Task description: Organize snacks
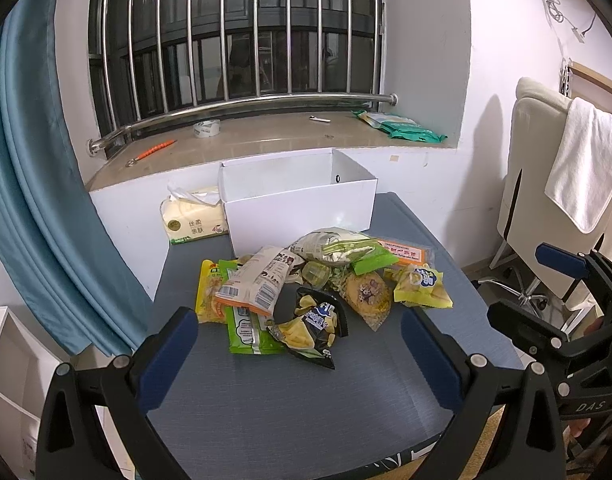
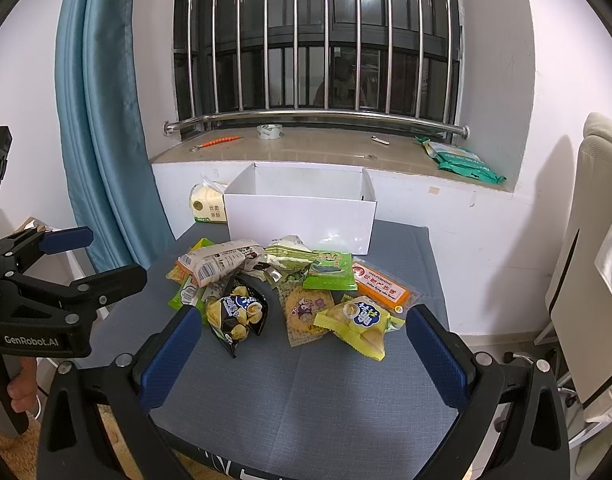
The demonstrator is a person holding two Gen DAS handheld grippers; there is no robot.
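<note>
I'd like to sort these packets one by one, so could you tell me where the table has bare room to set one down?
The near half of the grey table, between the snack pile and the near edge, is bare, under both open grippers. A narrow strip runs along its right edge beside the orange packet. Between the pile and the white box it is crowded.

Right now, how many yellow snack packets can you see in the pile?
2. One yellow packet lies at the pile's near right edge; another yellow packet sits at the far left, partly under the white packet. More may be buried.
</note>
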